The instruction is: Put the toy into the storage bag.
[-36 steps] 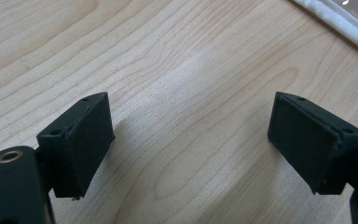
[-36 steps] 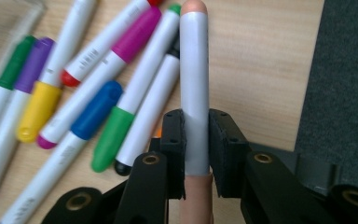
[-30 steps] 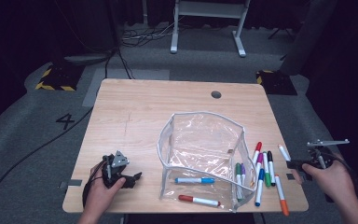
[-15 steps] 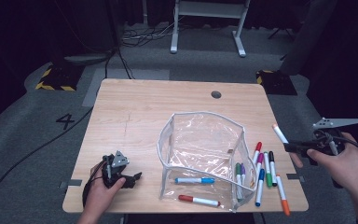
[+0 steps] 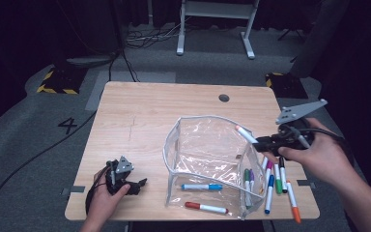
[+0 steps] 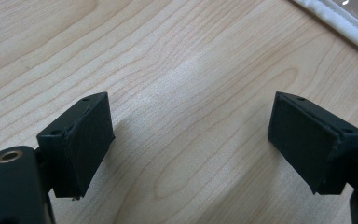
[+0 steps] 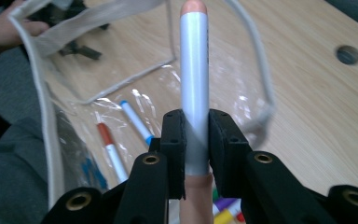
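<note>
A: Report the right gripper.

B: Its jaws are clamped on a white marker with a pale orange cap, gripped near the tail end. In the high view the marker's tip points toward the open mouth of the clear pouch and sits just above the pouch's right rim.

A: Pouch contents?

B: Two markers lie inside: a blue-capped marker and a red-capped marker nearer the table's front edge. In the right gripper view both appear through the clear plastic, below the white zipper rim.

A: Remaining stock?

B: A row of loose markers lies on the table just right of the pouch (green, purple, blue, pink, orange among them), beneath the right hand.

A: Left gripper?

B: Jaws wide apart, nothing between the pads. It rests low over bare wood at the table's front left corner, well apart from the pouch, held in the left hand.
</note>
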